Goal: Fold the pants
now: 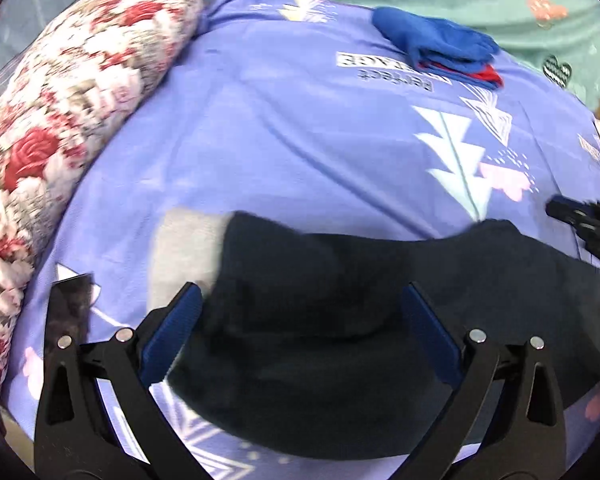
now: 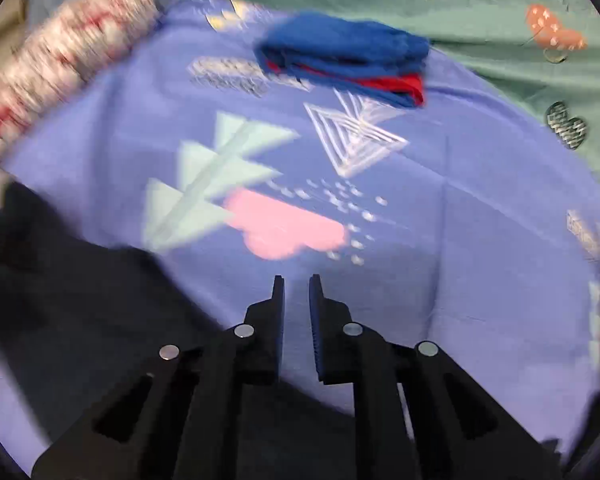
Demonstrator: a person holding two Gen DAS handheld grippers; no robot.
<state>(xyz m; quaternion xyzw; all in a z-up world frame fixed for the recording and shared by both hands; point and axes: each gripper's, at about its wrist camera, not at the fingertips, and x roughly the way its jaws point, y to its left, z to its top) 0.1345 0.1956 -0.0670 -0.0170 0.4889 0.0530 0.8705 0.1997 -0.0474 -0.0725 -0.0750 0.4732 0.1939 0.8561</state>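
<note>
— Purple bedsheet [image 1: 284,128] fills both my views, floral pillow [image 1: 68,112] at the left edge, a folded blue and red garment [image 2: 348,60] far back.

— Where are the pants?

— Dark pants [image 1: 340,288] lie flat on the sheet under my left gripper [image 1: 300,312], jaws wide apart, holding nothing. My right gripper [image 2: 297,284] hovers beside them, jaws nearly together, nothing between.
</note>
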